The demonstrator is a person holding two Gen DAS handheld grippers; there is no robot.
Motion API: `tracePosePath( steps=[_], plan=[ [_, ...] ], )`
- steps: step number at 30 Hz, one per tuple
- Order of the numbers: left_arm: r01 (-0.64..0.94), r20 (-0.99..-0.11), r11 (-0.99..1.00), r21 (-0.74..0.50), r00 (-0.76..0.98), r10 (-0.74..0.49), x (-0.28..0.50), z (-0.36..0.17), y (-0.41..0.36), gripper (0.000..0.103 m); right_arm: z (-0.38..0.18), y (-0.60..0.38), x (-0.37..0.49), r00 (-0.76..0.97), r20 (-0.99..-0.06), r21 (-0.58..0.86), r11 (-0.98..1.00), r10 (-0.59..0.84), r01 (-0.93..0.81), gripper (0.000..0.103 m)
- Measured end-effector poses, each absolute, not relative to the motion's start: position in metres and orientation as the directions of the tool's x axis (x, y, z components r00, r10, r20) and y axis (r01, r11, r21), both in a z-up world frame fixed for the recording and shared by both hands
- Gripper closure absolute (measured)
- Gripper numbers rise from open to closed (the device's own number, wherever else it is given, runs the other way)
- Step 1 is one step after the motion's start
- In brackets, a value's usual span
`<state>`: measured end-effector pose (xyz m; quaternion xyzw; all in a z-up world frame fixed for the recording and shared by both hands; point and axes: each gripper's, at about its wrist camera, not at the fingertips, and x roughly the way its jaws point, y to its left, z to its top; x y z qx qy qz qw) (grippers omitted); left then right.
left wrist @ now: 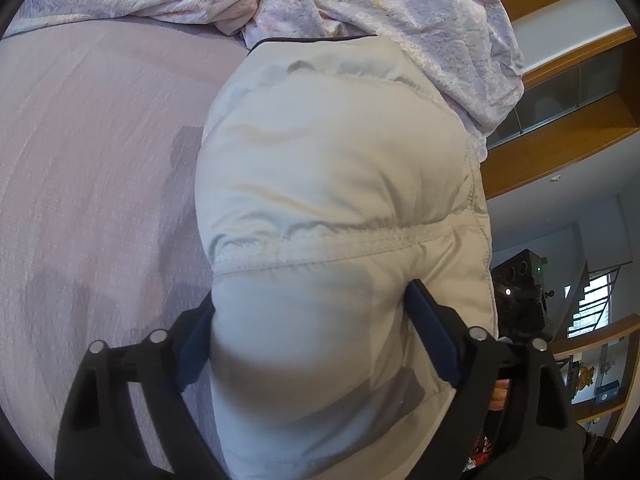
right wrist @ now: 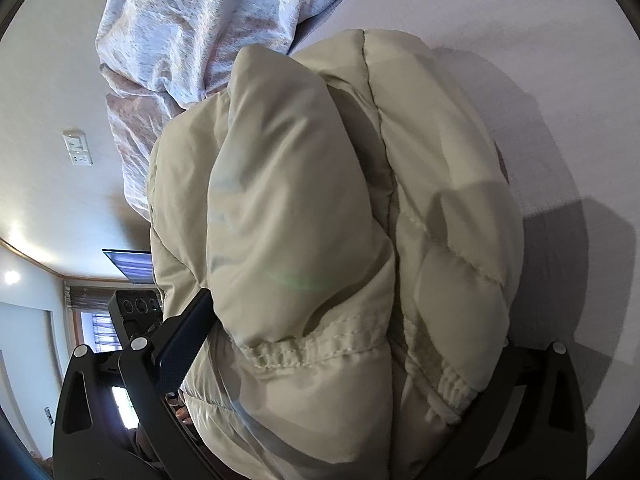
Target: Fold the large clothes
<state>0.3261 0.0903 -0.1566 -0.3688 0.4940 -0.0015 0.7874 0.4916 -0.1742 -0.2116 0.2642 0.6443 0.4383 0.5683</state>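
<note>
L gripper (left wrist: pixel 310 332) clamped on puffy cream jacket (left wrist: pixel 332 200), R gripper (right wrist: pixel 360 340) too. Jacket bunched on bed (left wrist: pixel 100 168), its far end touching crumpled blanket (left wrist: pixel 360 4).

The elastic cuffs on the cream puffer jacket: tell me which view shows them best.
The right wrist view. Two gathered elastic cuffs sit near the bottom of the cream puffer jacket, one beside the other. The left wrist view shows a single stitched, gathered band across the jacket, nothing more.
</note>
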Motion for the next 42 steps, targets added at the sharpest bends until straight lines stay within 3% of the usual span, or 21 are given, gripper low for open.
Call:
tracePosePath(
  steps=[2,7,10,25,42],
  plan=[
    [-0.36,-0.772,0.723,-0.589,0.514,-0.373,0.325,-0.154,0.092,0.023,-0.213,-0.174,0.488,-0.214,-0.475,0.879,0.452,0.853,-0.151,0.006],
    [-0.353,-0.769,0.724,-0.593,0.516,-0.378,0.322,-0.147,0.101,0.03,-0.21,-0.178,0.48,-0.189,-0.388,0.92,0.367,0.902,-0.137,0.032],
    [-0.351,-0.775,0.733,-0.582,0.513,-0.37,0.322,-0.141,0.108,0.03,-0.205,-0.173,0.477,-0.182,-0.357,0.932,0.335,0.916,-0.142,0.038],
    [-0.409,-0.777,0.729,-0.549,0.571,-0.265,0.312,-0.106,0.189,0.031,-0.17,-0.081,0.483,-0.225,-0.283,0.949,0.238,0.932,-0.208,0.042],
    [-0.457,-0.776,0.703,-0.545,0.593,-0.215,0.313,-0.108,0.241,0.031,-0.158,-0.044,0.484,-0.298,-0.325,0.932,0.251,0.898,-0.262,0.042]
  ],
)
